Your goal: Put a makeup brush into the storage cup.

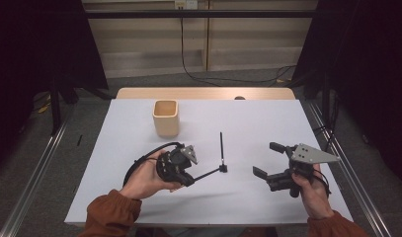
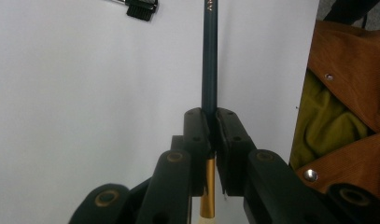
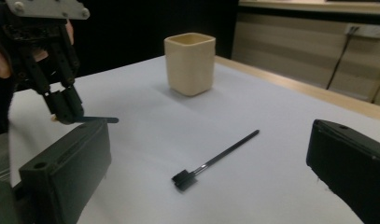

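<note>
Likely a lab recording bay: white table flanked by black curtains and aluminium rails; behind the table, grey carpet, loose cables, wall socket.

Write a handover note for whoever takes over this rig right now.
Left claw: shut on a dark slim pencil-like stick, which juts out level above the table.
Right claw: open, holding nothing, raised over the table's right side.
Small black brush: lying flat mid-table, head toward the person.
Beige square cup: upright at the far left, looks empty from the high view.
Done: stick picked up.
Left: probably stick into the cup, then the brush.
</note>
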The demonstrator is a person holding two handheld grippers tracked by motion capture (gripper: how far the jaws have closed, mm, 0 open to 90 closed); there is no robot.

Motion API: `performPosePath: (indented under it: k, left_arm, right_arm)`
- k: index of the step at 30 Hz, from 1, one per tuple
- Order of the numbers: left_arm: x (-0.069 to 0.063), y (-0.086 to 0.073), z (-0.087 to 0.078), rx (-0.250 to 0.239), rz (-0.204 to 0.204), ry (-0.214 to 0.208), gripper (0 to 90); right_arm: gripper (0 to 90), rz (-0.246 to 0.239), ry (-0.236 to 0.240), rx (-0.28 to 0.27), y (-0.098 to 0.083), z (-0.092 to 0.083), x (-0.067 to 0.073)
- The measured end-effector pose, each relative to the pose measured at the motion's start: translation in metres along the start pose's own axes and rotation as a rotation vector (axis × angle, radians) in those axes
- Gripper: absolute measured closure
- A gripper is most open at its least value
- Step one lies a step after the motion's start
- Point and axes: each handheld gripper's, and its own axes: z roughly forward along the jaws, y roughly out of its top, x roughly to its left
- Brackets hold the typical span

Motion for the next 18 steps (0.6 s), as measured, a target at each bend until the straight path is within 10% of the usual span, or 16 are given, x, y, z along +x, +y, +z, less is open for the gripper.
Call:
performPosePath:
  k: [18]
  left_arm:
    - [-0.004,0.005,0.002,0.015,0.036,-0.016,83.6]
  right_arm:
    - [0.2,-0.034,0.173,0.119,0.015,0.021,0.004]
